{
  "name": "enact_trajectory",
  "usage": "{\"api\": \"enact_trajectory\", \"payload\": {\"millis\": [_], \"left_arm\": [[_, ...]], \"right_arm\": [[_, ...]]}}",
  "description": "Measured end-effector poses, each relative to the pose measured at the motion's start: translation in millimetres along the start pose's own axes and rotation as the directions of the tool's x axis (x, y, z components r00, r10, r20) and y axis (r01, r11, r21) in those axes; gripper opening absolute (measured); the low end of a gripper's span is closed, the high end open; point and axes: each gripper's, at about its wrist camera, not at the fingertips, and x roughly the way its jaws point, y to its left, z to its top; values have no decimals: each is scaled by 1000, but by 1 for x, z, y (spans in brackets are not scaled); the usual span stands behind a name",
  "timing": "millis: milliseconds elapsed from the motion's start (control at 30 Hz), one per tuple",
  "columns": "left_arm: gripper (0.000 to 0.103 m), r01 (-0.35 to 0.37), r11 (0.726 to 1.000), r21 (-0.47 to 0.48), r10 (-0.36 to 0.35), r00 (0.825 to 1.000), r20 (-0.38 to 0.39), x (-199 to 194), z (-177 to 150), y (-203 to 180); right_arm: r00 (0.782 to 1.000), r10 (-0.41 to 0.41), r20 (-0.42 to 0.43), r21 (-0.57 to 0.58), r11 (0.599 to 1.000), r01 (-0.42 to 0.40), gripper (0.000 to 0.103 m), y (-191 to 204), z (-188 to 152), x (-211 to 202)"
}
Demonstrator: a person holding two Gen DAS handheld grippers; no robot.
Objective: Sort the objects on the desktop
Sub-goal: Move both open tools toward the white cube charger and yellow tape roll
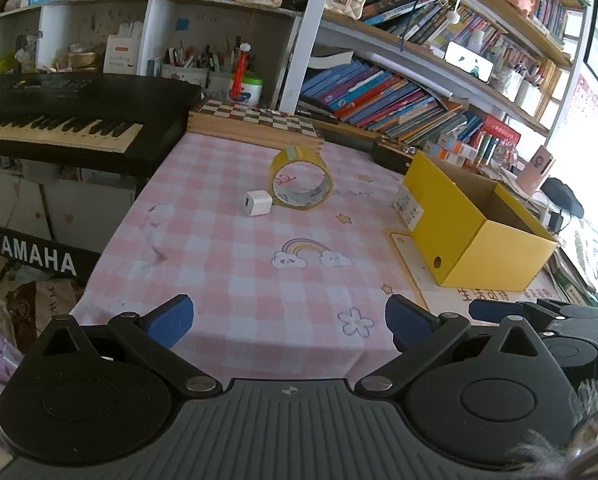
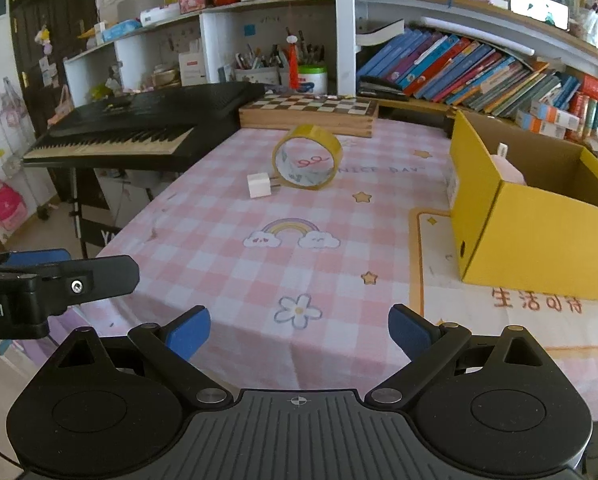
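A yellow tape roll (image 1: pixel 302 179) (image 2: pixel 307 158) stands on its edge in the middle of the pink checked tablecloth (image 1: pixel 235 264). A white plug charger (image 1: pixel 257 203) (image 2: pixel 259 185) lies just left of it, touching or nearly so. An open yellow box (image 1: pixel 475 228) (image 2: pixel 539 216) sits on the right; a pink object (image 2: pixel 509 168) shows inside it. My left gripper (image 1: pixel 289 320) is open and empty near the table's front edge. My right gripper (image 2: pixel 299 330) is open and empty too, to the right of the left one.
A black Yamaha keyboard (image 1: pixel 59 120) (image 2: pixel 139 124) stands left of the table. A wooden chessboard box (image 1: pixel 255 122) (image 2: pixel 309 114) lies at the back edge. Shelves of books (image 1: pixel 399 96) and pen holders (image 2: pixel 259 68) rise behind. An orange-bordered mat (image 2: pixel 499 312) lies under the box.
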Motion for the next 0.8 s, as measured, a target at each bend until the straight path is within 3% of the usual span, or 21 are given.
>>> {"api": "enact_trajectory", "payload": {"millis": [433, 800], "left_arm": [[102, -14, 1000, -23, 13, 999, -31, 59, 31, -7], [101, -53, 996, -66, 53, 999, 2, 96, 64, -9]], "right_arm": [[1000, 11, -24, -3, 1000, -11, 98, -30, 36, 52], [1000, 14, -7, 45, 999, -14, 98, -56, 73, 90]]}}
